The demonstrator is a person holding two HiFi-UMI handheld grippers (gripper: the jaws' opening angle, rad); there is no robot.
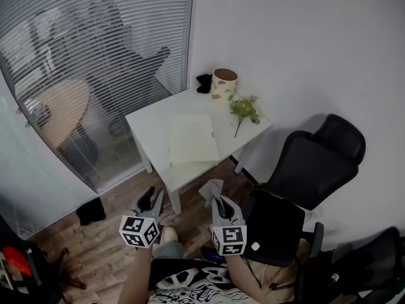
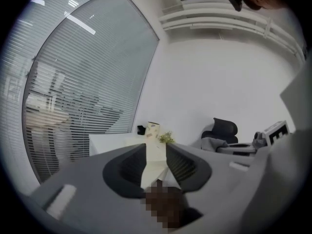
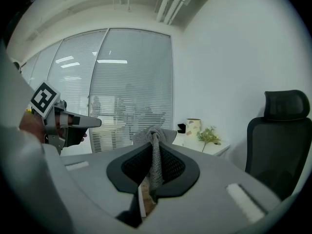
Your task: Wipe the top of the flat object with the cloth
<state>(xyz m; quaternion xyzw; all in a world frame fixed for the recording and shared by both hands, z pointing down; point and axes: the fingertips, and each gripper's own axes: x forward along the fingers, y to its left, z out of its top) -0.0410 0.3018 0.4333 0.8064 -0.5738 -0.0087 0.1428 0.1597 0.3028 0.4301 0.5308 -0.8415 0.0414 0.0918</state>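
- On the white tabletop [image 1: 149, 124], seen from the head view, a flat cream panel [image 1: 192, 138] lies near the middle, its top bare, with one edge at the near edge of the tabletop.
- Toward the far corner of the tabletop stand a patterned pot [image 1: 224, 83] and a small black object [image 1: 204, 82] just beside it; a green sprig [image 1: 244, 108] lies between the pot and the right edge.
- The right tool [image 1: 219, 204] is held low over the wooden floor [image 1: 107, 246], short of the tabletop. Its jaws are clamped on a grey cloth [image 3: 155, 155], which bunches above the tips and hangs down between them.
- The cloth is well apart from the panel and touches nothing on the tabletop.
- The left tool [image 1: 150, 199] hangs beside the right one at about the same height, with its jaws a narrow gap apart and nothing between them.
- A black office chair [image 1: 316, 163] stands right of the tabletop; window blinds [image 1: 95, 30] fill the wall to the left.
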